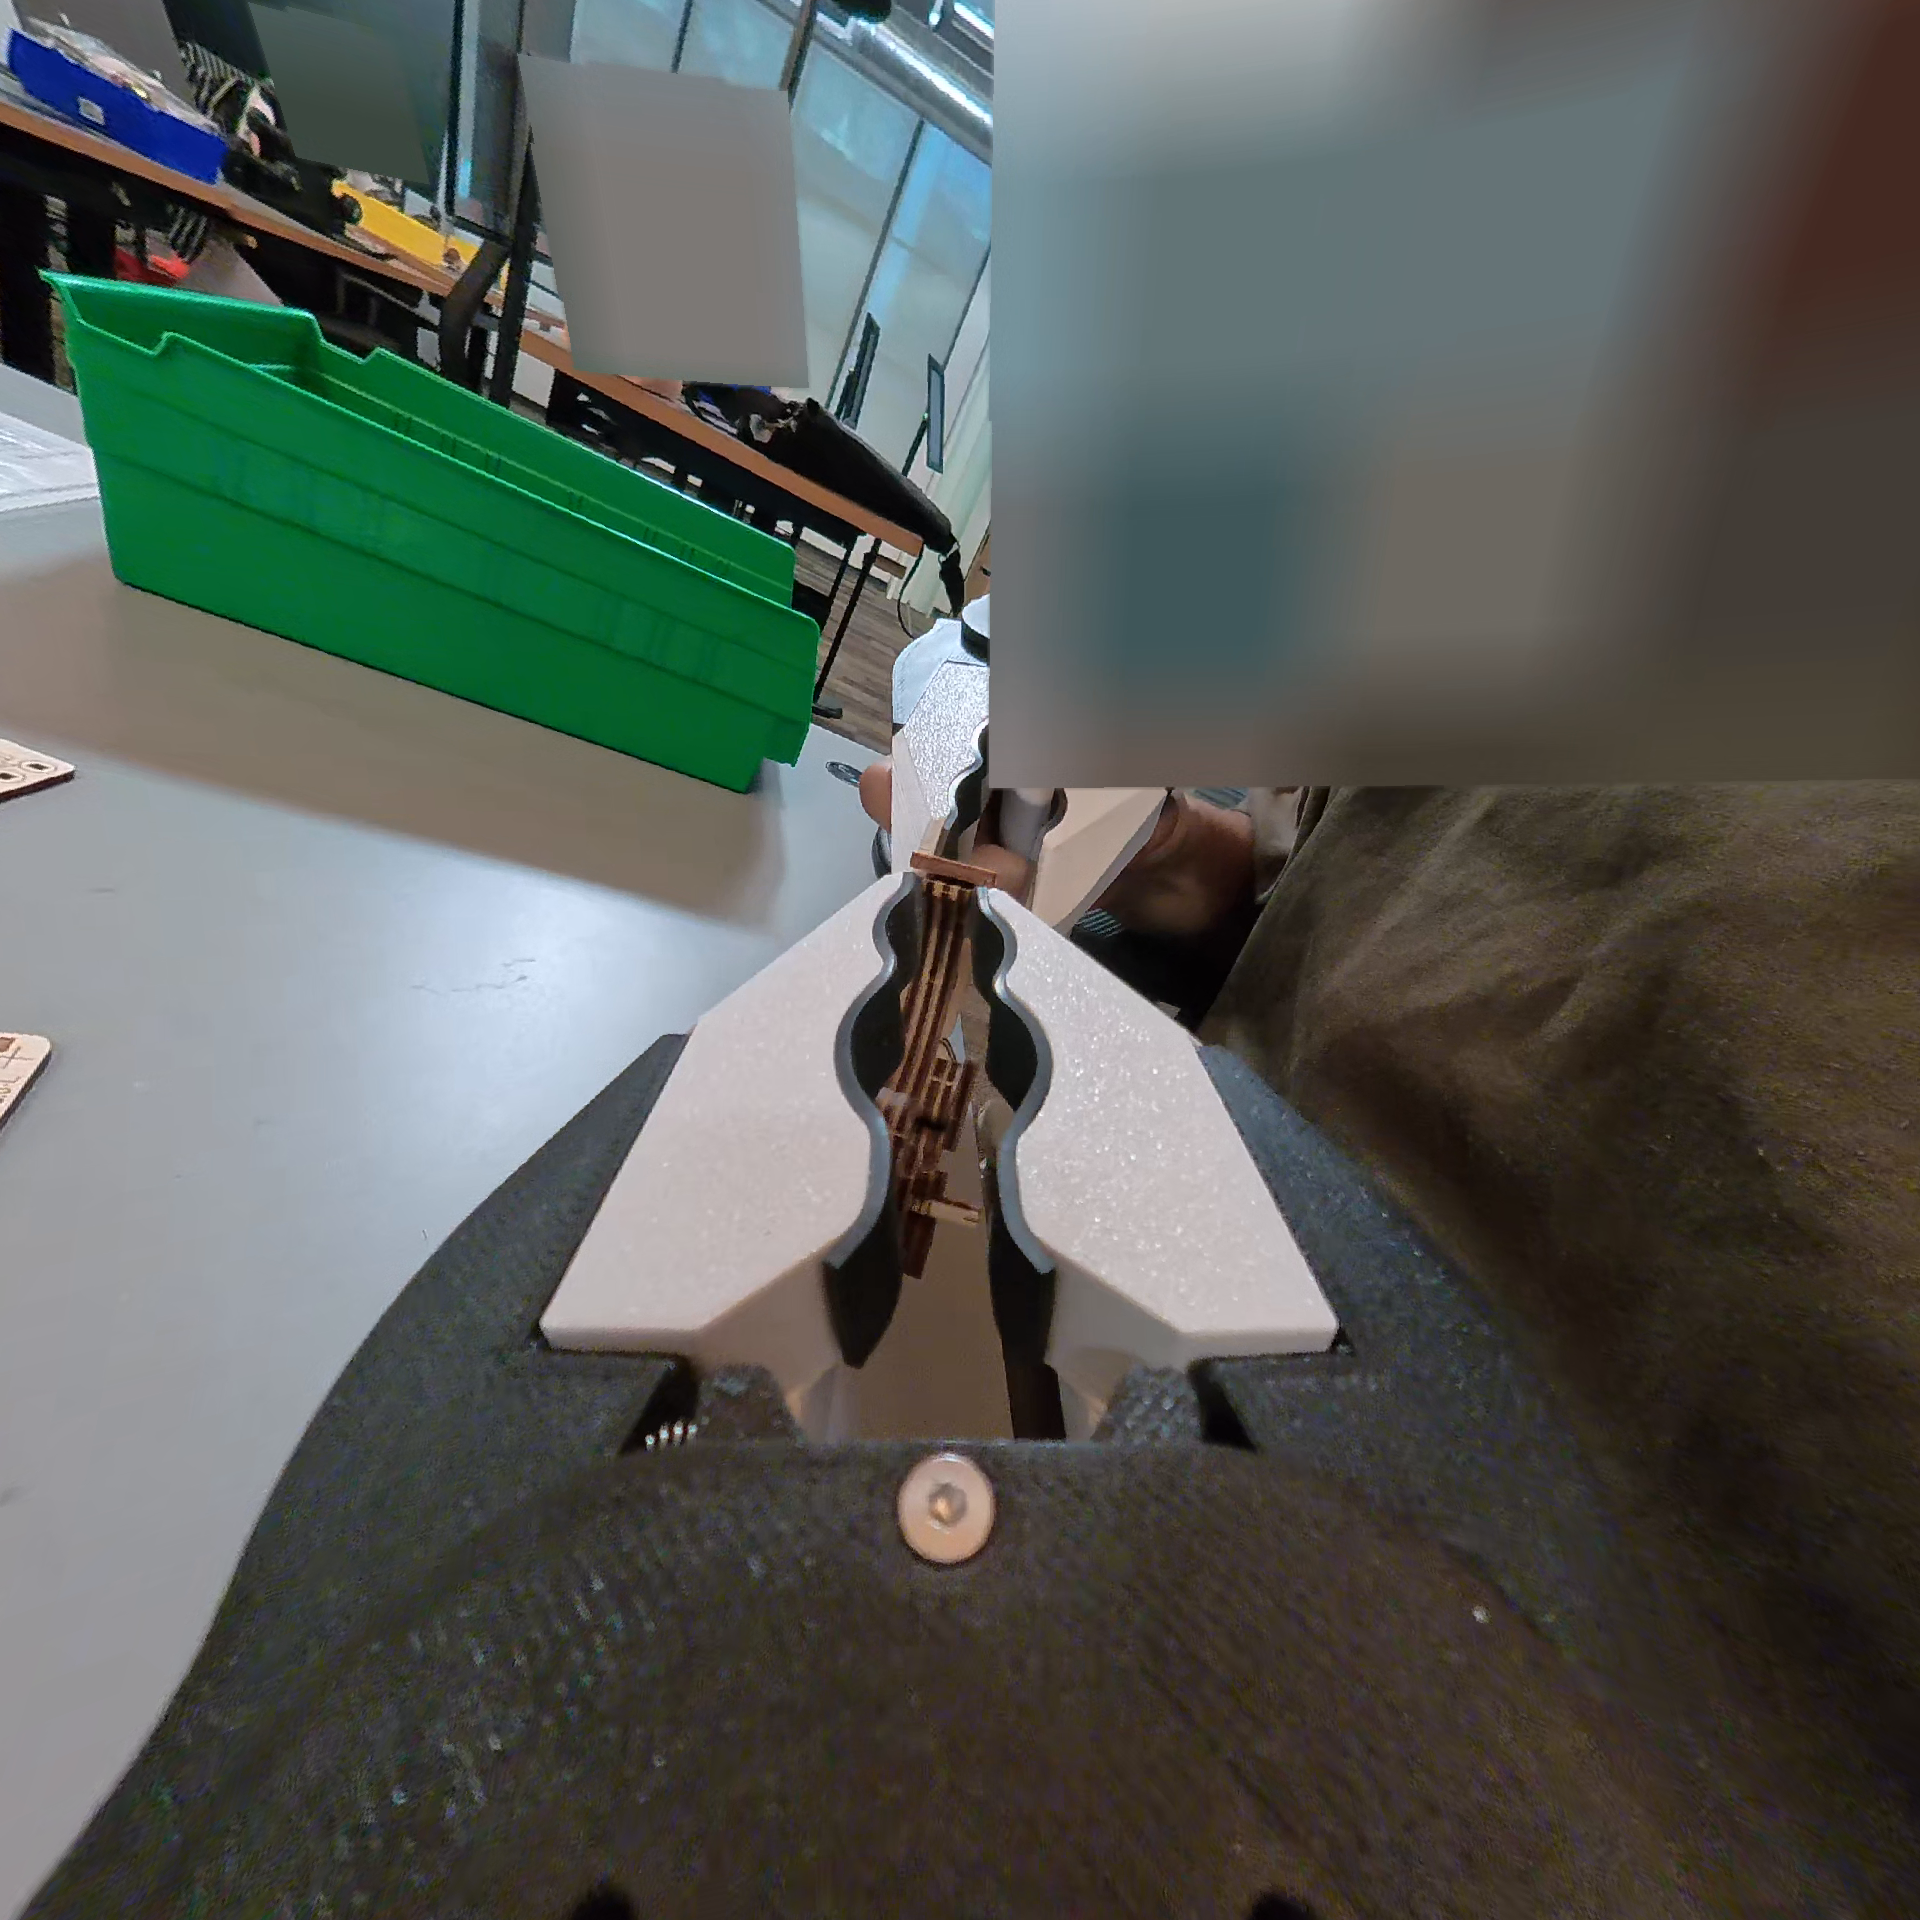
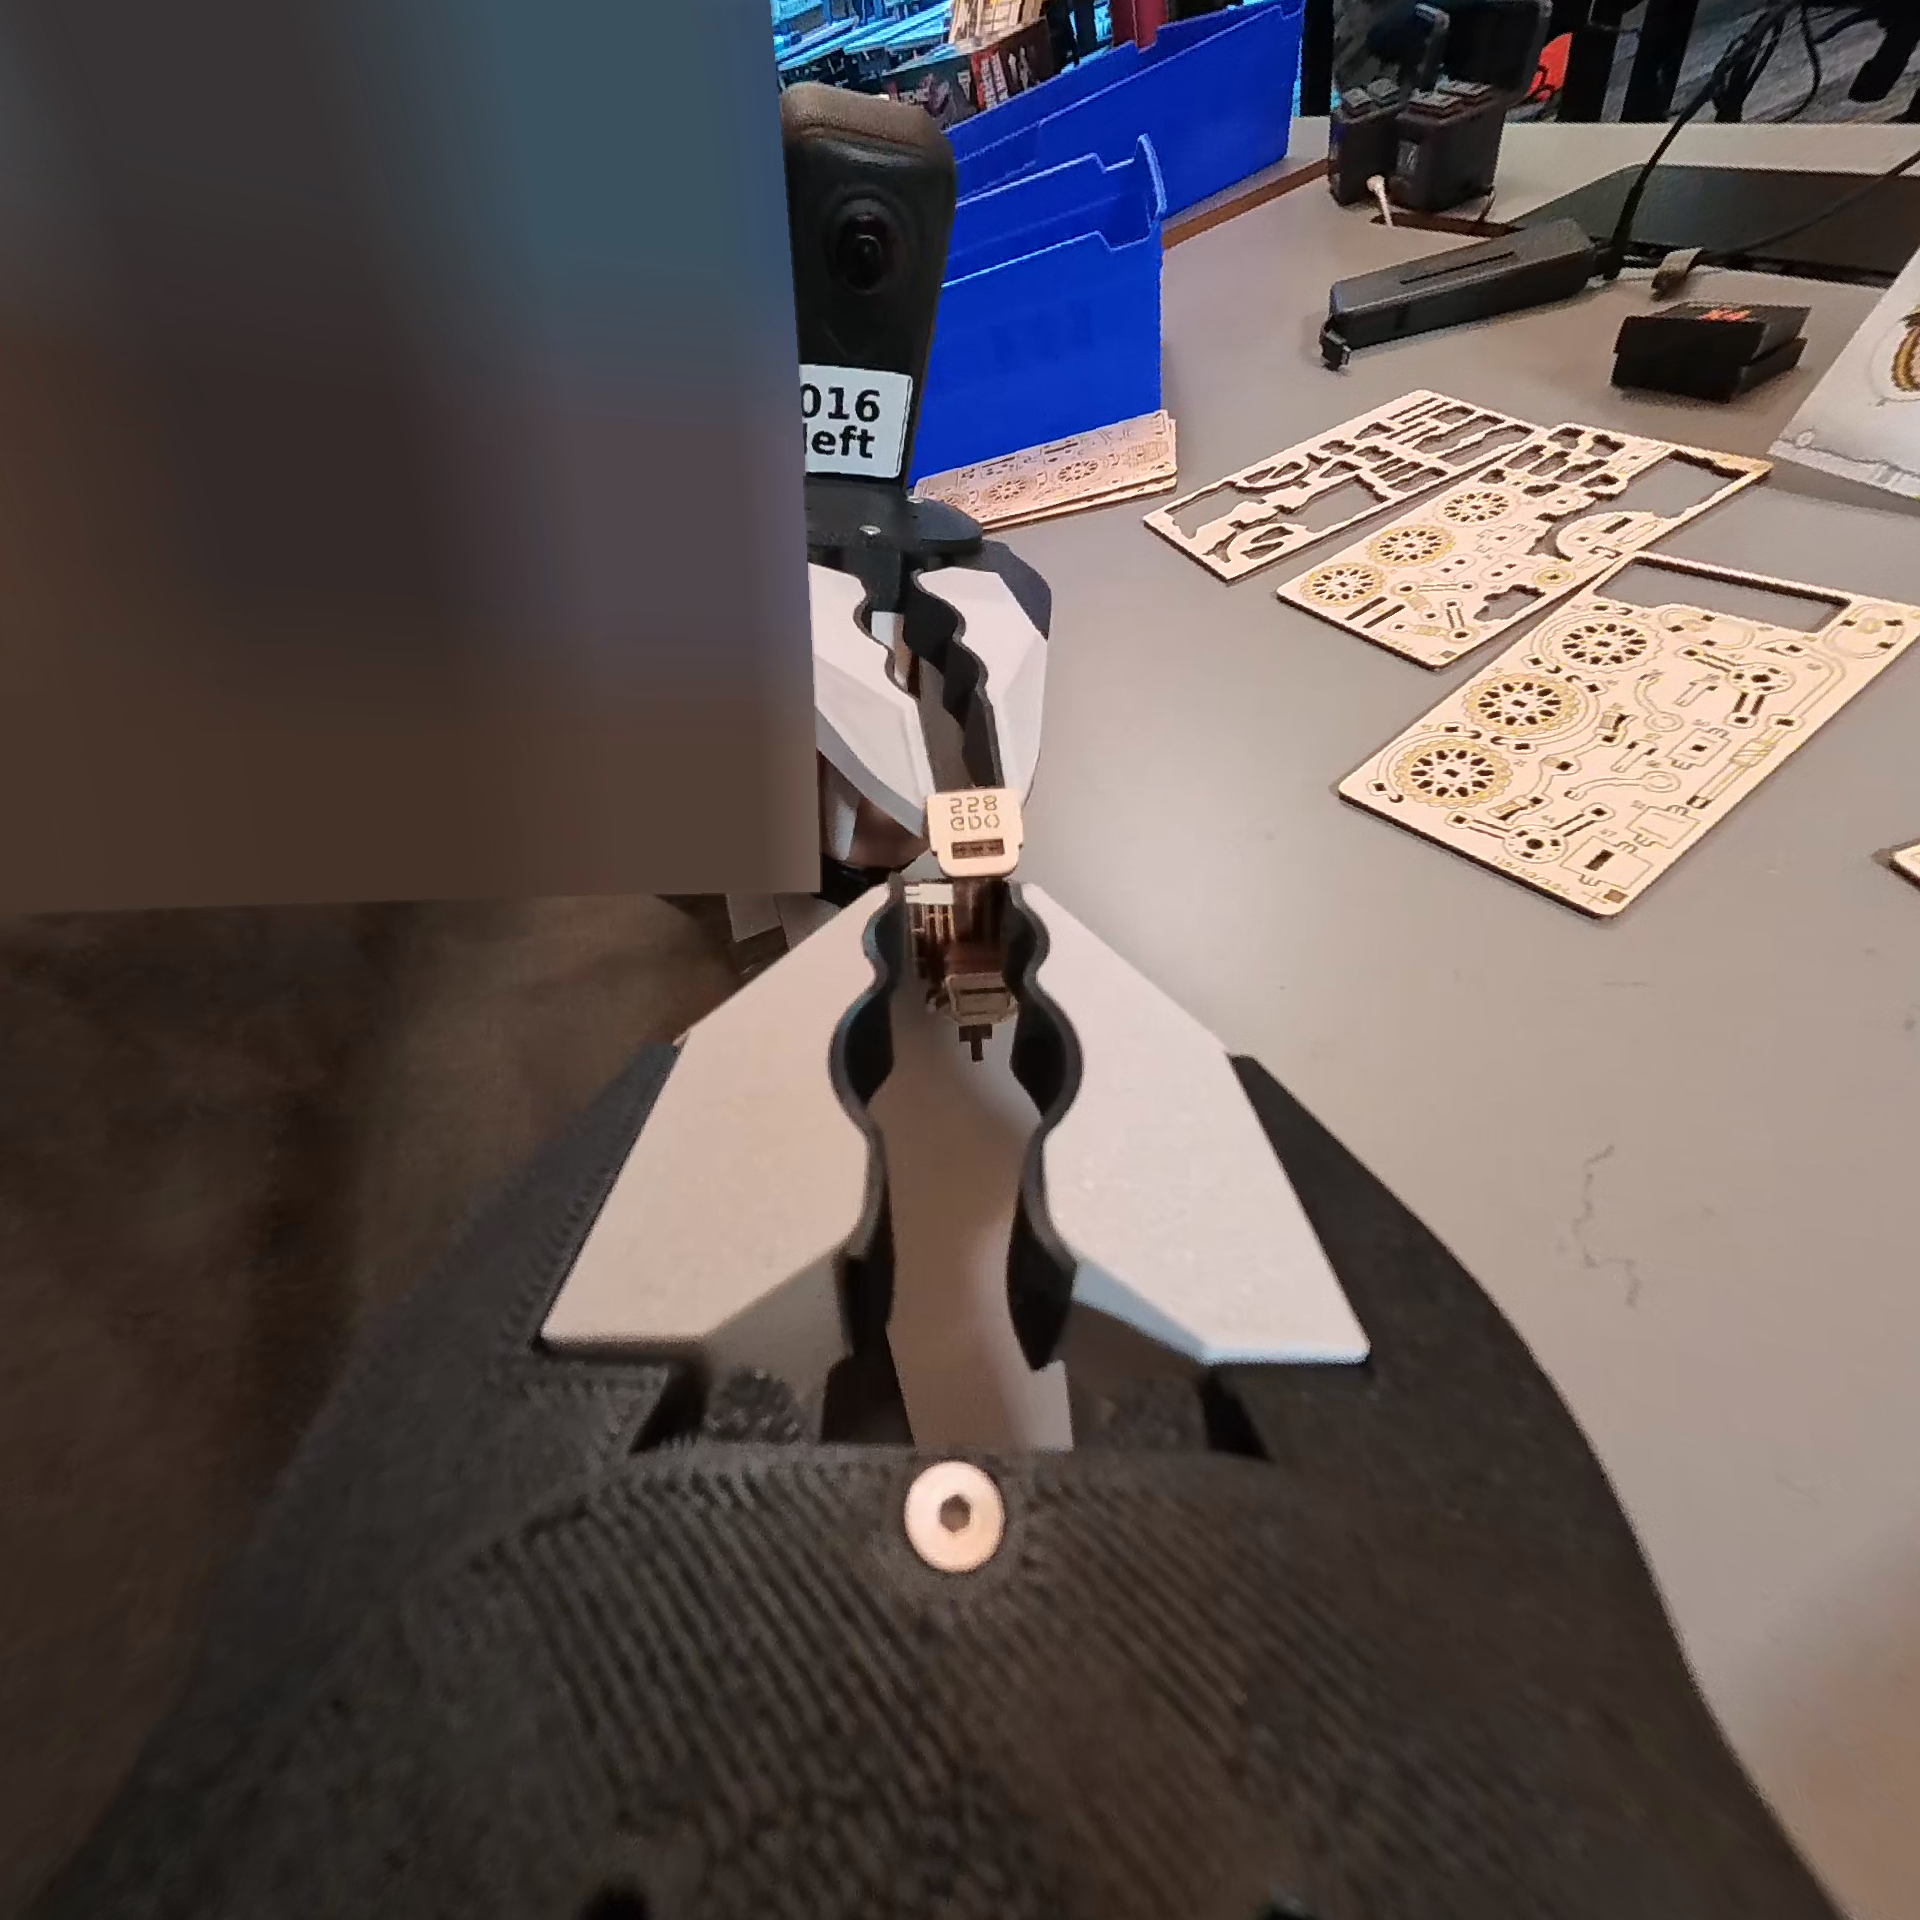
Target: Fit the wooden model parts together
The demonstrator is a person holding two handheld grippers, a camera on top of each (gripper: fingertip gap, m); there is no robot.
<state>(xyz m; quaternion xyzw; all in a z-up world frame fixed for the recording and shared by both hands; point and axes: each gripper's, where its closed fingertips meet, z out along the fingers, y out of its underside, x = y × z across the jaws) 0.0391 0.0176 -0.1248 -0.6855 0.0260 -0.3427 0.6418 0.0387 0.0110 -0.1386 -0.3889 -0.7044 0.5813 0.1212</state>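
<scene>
In the left wrist view my left gripper (image 1: pixel 945 896) is shut on a layered wooden assembly (image 1: pixel 928 1049) that runs along the length of the jaws. A small flat wooden tab (image 1: pixel 953 869) sticks out at its tip. My right gripper's white fingers (image 1: pixel 935 727) face it tip to tip just beyond. In the right wrist view my right gripper (image 2: pixel 951 902) is shut on a small wooden part (image 2: pixel 954 940) at its tips. The left gripper (image 2: pixel 951 717) faces it, and its assembly ends in a small pale plate (image 2: pixel 974 828) that touches or nearly touches my part.
Stacked green bins (image 1: pixel 447 540) stand on the grey table (image 1: pixel 312 1039) at the left. Several laser-cut wooden sheets (image 2: pixel 1621 717) lie to the right. Blue bins (image 2: pixel 1049 291) and black devices (image 2: pixel 1455 281) stand farther back. A person's dark clothing (image 1: pixel 1558 1143) is close by. My left and right fingertips are right by each other.
</scene>
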